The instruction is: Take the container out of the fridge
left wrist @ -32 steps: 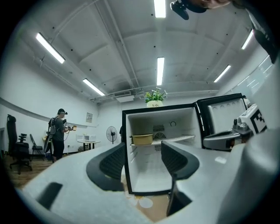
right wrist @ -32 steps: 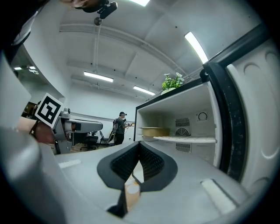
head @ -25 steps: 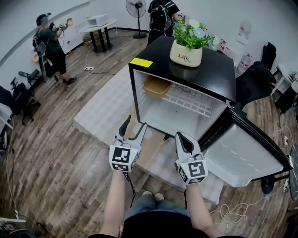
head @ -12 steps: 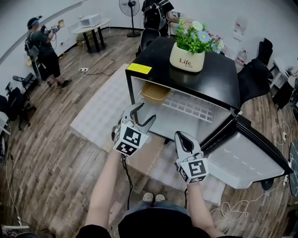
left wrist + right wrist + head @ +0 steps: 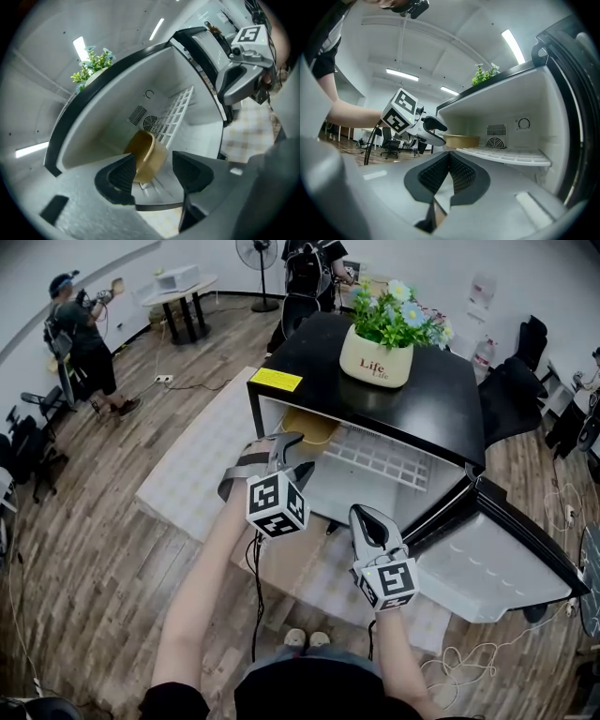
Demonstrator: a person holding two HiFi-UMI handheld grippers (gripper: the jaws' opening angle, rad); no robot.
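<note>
A tan container [image 5: 312, 427] sits at the left end of the white wire shelf [image 5: 382, 458] inside the open black fridge [image 5: 427, 390]. My left gripper [image 5: 292, 454] is open at the fridge's mouth, rolled on its side, just short of the container. In the left gripper view the container [image 5: 148, 157] shows between the spread jaws, still ahead of the fingertips and not touched. My right gripper [image 5: 372, 524] hangs shut and empty in front of the fridge, lower down. The right gripper view has the container [image 5: 461, 140] and the left gripper [image 5: 429, 131] beyond its closed jaws.
A flower pot [image 5: 374, 355] stands on the fridge top. The fridge door [image 5: 497, 554] hangs wide open at the right. A pale mat [image 5: 199, 465] lies under the fridge. A person [image 5: 80, 338], a table [image 5: 178, 292] and a fan [image 5: 265, 273] are far back.
My left gripper has risen and gone forward to the fridge opening, rolling onto its side, with jaws open throughout. The right gripper has stayed where it was.
</note>
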